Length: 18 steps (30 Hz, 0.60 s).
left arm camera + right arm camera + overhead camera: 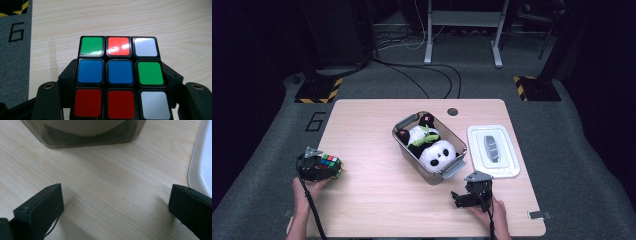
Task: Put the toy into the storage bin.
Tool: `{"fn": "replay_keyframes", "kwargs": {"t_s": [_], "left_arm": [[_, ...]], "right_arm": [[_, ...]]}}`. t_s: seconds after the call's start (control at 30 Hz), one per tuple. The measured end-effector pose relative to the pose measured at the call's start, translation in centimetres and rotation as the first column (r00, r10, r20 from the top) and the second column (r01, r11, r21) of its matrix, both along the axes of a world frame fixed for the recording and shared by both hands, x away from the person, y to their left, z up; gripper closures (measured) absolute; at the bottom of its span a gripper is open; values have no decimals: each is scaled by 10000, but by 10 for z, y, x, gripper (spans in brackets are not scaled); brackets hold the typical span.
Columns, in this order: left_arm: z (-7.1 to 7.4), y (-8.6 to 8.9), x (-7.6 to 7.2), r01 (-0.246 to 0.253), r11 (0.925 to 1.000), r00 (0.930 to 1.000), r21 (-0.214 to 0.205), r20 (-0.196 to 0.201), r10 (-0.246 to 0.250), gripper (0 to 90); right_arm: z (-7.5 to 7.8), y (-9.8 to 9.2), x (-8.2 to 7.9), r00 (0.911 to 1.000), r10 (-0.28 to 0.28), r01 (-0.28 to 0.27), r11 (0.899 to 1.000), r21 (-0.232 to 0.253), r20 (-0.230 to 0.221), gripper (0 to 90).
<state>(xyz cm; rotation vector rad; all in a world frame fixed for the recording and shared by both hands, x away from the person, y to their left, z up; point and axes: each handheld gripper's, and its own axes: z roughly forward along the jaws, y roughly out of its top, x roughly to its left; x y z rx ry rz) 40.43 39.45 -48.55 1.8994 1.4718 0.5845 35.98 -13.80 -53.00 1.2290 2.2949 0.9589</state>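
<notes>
Here, puzzle cube [120, 79] pinched between the fingers [67, 75] of the left gripper [318, 167], at the counter [362, 130] edge well left of the open bin [404, 145]. Bin holding plush pandas [432, 145]. Right gripper [468, 196] just in front of that bin, fingers spread and empty. Left hand nearer the cube.

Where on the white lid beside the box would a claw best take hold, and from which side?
Probably the raised grey handle in the middle of the lid, coming from straight above with the jaws across its narrow width. The lid lies flat on the table, so its thin rim offers little to pinch, while the handle stands proud.
</notes>
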Motion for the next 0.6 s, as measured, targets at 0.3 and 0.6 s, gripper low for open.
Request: {"fn": "replay_keyframes", "kwargs": {"t_s": [0.3, 0.6], "left_arm": [[26, -25, -1, 906, 9958, 9953, -104, 345, -902, 338], [43, -43, 2, 1476, 9890, 9882, -64, 425, -1472, 337]], "right_arm": [[0, 0, 0, 10000, -1, 1, 10000, 2, -1, 0], [0, 0, 0, 10000, -7, 7, 10000, -12, -4, 0]]}}
